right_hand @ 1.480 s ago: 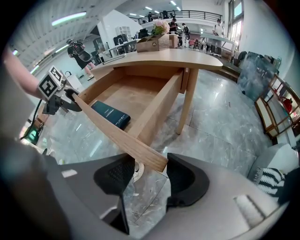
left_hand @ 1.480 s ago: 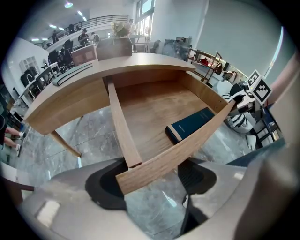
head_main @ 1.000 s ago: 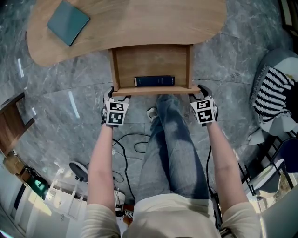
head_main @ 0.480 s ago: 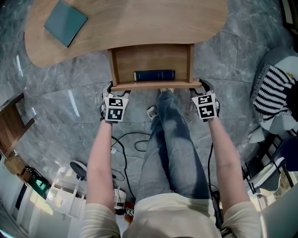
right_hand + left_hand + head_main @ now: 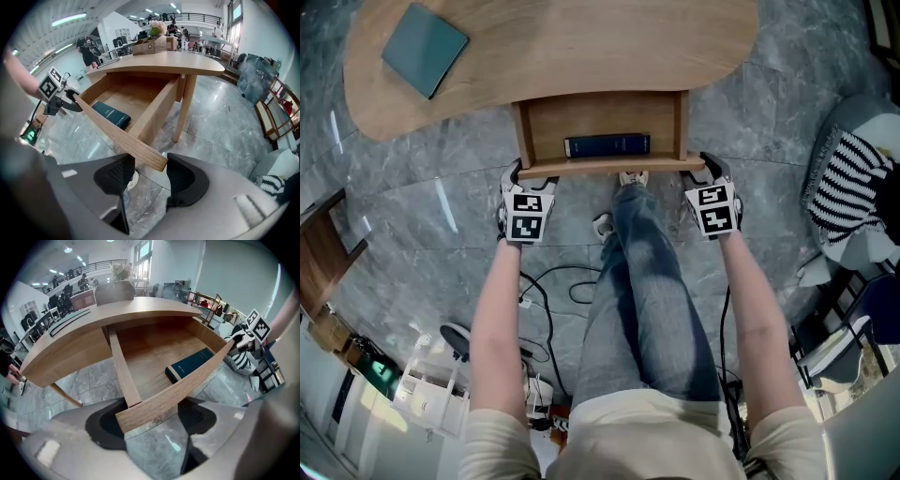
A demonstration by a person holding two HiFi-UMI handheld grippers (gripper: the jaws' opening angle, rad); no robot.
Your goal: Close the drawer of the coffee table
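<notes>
Wood drawer front (image 5: pixel 609 165); left gripper (image 5: pixel 519 175), right gripper (image 5: pixel 706 166) astride its ends

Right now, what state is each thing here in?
Drawer: partly open.
Dark blue book: lying flat inside the drawer.
Teal book: lying flat on the coffee table.
Left tool: jaws apart, astride the drawer front's left end.
Right tool: jaws apart, astride the drawer front's right end.
</notes>
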